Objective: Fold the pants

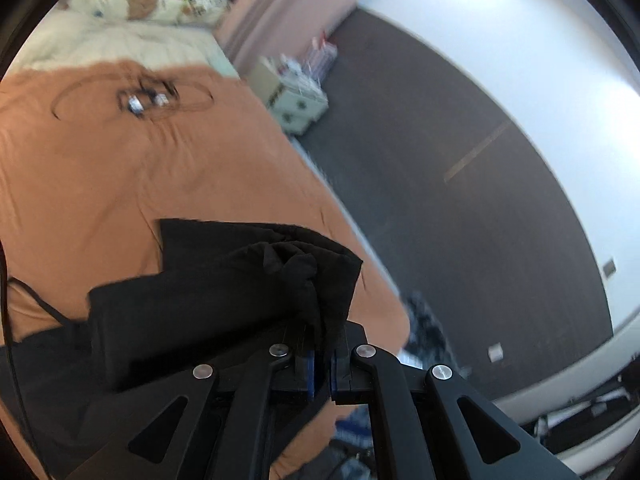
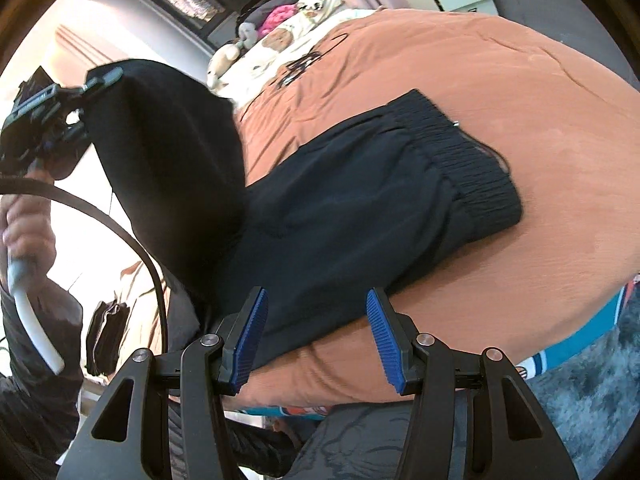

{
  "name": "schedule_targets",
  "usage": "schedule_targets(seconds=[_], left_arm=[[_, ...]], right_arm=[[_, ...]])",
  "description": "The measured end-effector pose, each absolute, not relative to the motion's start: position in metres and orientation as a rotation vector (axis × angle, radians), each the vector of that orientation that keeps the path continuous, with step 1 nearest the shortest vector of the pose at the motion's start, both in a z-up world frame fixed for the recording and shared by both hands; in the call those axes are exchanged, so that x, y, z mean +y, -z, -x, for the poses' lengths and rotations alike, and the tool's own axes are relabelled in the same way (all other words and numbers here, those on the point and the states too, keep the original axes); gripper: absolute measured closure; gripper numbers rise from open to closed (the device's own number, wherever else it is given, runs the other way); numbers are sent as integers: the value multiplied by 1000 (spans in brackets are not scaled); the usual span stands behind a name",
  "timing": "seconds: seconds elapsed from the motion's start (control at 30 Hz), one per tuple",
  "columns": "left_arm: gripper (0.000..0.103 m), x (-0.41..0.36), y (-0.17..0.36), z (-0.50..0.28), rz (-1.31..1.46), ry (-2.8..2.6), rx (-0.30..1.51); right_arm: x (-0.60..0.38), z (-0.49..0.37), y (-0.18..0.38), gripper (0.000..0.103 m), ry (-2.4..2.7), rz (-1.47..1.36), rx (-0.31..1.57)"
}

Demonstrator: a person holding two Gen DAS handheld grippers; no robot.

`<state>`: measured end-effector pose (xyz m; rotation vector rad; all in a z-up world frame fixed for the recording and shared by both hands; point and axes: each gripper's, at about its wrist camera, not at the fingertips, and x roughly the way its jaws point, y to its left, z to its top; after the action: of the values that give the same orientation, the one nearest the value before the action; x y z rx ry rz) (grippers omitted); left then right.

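Pants (image 2: 340, 208) hang pinched in left gripper (image 1: 322, 364); only right view shows right gripper (image 2: 316, 336) apart.

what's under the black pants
An orange blanket on the bed lies under the pants. What the pants cover can't be seen.

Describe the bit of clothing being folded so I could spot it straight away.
Find the bed with the orange cover. On its near side lie the black pants, ribbed waistband flat, leg end lifted in the left gripper. They are the only large black thing on the cover.
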<state>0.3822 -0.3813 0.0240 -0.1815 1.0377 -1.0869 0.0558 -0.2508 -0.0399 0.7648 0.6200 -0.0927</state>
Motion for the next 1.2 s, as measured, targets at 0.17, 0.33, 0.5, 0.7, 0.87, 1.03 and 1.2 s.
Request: schedule_targets(seconds=[0.17,0.33,0.5,0.7,0.87,1.03,1.2], left_arm=[[47,-395,10,-364,92,1156,1157],[29,-364,21,-368,104,1137,1167],[29,-319,34,-386,143,1040,1172],[29,-259,51,-400,179,922,1160],[29,-213,64,-405,212,826,1144],[29,-179,74,-411,234,751,1135],[29,-146,88,-410,273,681,1145]], right_arm=[[-258,-44,40,51,118,-780,613],[-259,-39,36,42,132,-790,613],[-258,-44,26,42,129,-760,618],[-258,-64,18,42,122,-697,664],[-255,-87,7,42,106,-636,700],[-247,-115,-9,42,64,-543,727],[-238,-148,-17,42,-7,-435,772]])
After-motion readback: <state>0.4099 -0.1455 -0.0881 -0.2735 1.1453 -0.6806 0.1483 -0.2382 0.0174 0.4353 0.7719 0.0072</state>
